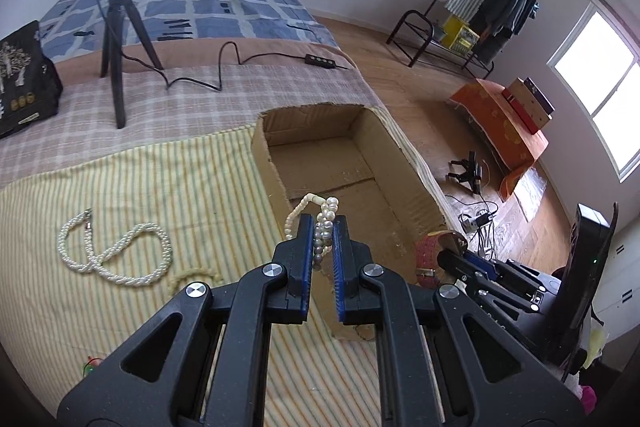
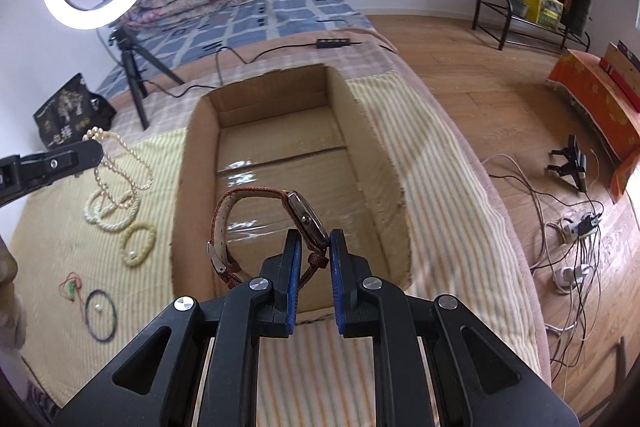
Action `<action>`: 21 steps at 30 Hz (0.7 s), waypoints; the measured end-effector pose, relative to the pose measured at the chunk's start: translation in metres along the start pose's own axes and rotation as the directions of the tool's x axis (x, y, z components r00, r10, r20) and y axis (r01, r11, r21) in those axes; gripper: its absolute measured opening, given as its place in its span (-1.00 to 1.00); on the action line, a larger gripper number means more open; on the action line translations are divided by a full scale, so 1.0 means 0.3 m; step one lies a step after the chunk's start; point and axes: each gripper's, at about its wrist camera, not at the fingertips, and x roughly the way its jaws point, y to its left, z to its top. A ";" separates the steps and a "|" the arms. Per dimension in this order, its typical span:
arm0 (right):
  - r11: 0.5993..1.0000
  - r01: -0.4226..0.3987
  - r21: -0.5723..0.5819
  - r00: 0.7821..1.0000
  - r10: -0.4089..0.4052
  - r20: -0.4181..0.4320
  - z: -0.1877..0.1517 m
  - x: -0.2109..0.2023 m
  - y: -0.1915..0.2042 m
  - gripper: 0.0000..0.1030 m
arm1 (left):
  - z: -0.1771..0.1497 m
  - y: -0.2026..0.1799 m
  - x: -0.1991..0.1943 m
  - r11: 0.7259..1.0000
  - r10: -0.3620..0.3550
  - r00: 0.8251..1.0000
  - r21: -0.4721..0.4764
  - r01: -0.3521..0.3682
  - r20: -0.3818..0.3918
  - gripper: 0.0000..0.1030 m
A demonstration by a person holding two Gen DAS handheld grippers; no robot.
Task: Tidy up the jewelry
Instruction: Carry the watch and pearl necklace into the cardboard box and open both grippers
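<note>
Here, both grippers hold jewelry at the cardboard box [image 2: 362, 115].

The left gripper [image 1: 322, 223] is clenched on a pearl necklace [image 1: 325, 223], its beads pinched between the blue pads and looping out past the fingertips. The right gripper [image 2: 314, 241] grasps a brown-strapped watch [image 2: 304, 217] by its case, strap arching leftward over the box's near edge.

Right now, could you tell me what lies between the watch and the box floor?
Nothing: in the right wrist view the watch, clamped in the right gripper, hangs over the bare box floor.
</note>
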 end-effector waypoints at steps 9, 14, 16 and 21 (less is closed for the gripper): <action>0.999 0.024 0.034 1.000 -0.023 -0.014 0.018 0.033 -0.049 -0.76 | 0.032 -0.042 0.092 1.000 -0.022 1.000 0.016 0.023 -0.014 -0.86; 0.998 0.036 0.043 0.999 -0.035 -0.028 0.016 0.047 -0.064 -0.76 | 0.028 -0.063 0.140 0.999 -0.022 0.999 0.026 0.023 -0.035 -0.86; 0.998 0.034 0.051 0.999 -0.032 -0.039 0.013 0.055 -0.073 -0.76 | 0.019 -0.071 0.155 0.999 -0.016 0.999 0.036 0.017 -0.047 -0.86; 0.997 0.041 0.060 0.998 -0.038 -0.056 0.016 0.061 -0.086 -0.68 | 0.011 -0.080 0.171 0.999 0.002 0.998 0.045 0.000 -0.056 -0.86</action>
